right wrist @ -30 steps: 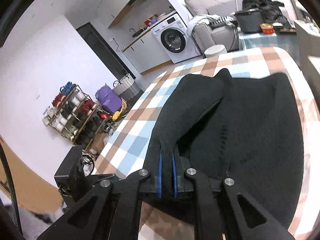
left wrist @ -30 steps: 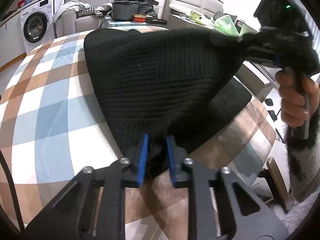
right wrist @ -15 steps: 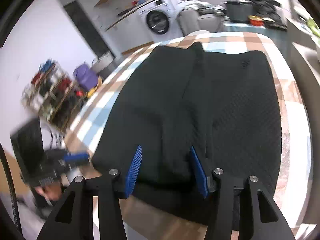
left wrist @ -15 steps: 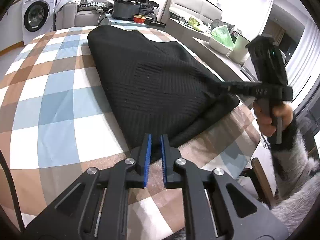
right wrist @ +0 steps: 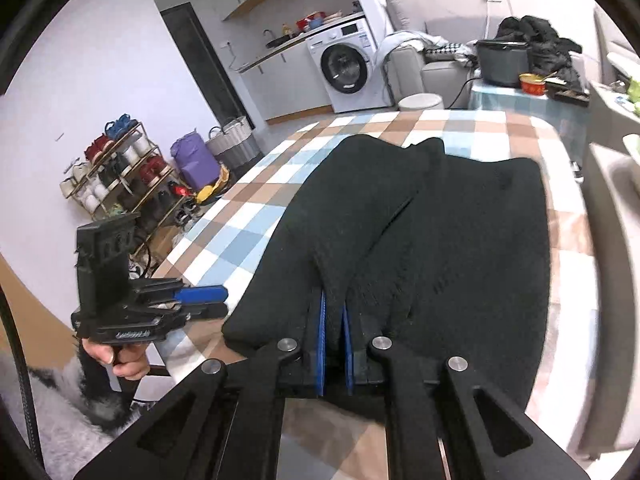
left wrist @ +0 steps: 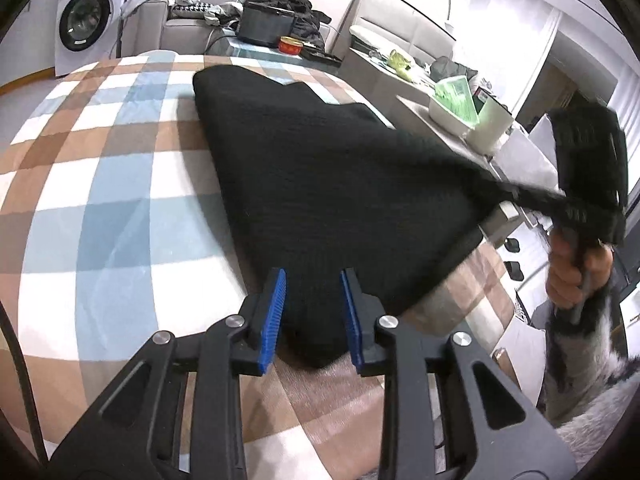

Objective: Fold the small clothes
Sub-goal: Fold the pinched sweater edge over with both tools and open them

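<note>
The left gripper (left wrist: 312, 316) points down at an angle toward the near edge of the black knit garment (left wrist: 340, 184). Its jaws have just been opening, and the near corner of the cloth lies between the blue pads (left wrist: 274, 320), which stand apart from it, so the grip is released. The right gripper (right wrist: 335, 340) also points down at an angle; its jaws are clenched on a raised fold of the same garment, and the fabric rises like a small ridge from the pads. In the left wrist view the right gripper is blurred, but it seems to pull a corner of the cloth out into a thin stretched point. A hand (left wrist: 572, 276) with a furry grey sleeve (left wrist: 592, 412) holds its handle.

The garment is thick, with a fine ribbed texture, and it lies spread on the surface (left wrist: 100, 200), which has a cloth of blue, brown and white checks. A long crease runs along its middle.

Behind, a dark pot (right wrist: 502, 62) and a small red bowl (right wrist: 532, 84) stand on a side table; what is in them I cannot tell.
</note>
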Available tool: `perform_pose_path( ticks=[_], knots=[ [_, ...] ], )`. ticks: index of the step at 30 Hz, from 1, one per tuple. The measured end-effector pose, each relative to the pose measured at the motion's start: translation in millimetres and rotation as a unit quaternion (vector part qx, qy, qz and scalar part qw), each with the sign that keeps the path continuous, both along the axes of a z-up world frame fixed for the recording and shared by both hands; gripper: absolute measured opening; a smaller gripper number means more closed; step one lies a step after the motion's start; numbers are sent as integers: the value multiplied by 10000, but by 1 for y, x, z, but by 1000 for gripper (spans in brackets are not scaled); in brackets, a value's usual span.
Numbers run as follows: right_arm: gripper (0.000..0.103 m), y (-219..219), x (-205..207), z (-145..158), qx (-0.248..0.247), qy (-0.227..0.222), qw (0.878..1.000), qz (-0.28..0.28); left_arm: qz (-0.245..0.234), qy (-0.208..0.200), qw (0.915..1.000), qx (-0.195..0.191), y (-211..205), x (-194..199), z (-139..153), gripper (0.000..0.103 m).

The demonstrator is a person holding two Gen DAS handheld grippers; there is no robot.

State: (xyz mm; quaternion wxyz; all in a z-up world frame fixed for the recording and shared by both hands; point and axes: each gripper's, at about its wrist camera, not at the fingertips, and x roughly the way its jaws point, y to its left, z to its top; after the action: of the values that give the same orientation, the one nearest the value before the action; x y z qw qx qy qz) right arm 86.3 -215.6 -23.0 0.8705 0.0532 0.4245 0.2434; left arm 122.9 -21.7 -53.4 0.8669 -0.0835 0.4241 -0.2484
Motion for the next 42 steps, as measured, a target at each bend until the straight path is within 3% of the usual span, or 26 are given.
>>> perform_pose_path(
  ticks=[2,4,7,12,18,23,28,35,42],
  knots=[
    [7,1,-6,-18,-362,126,9991,-175,50,-13,10000,-28,2,2,0,27],
    [7,0,-1,-46,-447,554,9970,-289,79,66,9999,-81,3,6,-3,29],
    [9,-4,3,-60,-459,747,9955,-350,73,167,9998,-18,2,9,-8,29],
    [37,-19,-3,-46,-225,538,9973,-442,110,302,9995,-20,3,12,-16,37],
    [37,-17,-10,-48,-173,563,9980,-236,-267,282,9992,80,-5,-8,-15,38],
    [37,-16,-5,-48,-160,551,9980,-249,-487,207,9984,220,-9,-28,-15,46],
    [37,-13,-3,-51,-199,577,9978,-254,-463,269,9962,690,-22,-29,-29,46],
    [37,-8,-2,-51,-216,591,9978,-209,-201,228,9987,399,-8,-25,-30,14],
    [37,-5,-1,-54,-178,632,9977,-155,-120,97,9991,407,7,-30,-25,9]
  ],
)
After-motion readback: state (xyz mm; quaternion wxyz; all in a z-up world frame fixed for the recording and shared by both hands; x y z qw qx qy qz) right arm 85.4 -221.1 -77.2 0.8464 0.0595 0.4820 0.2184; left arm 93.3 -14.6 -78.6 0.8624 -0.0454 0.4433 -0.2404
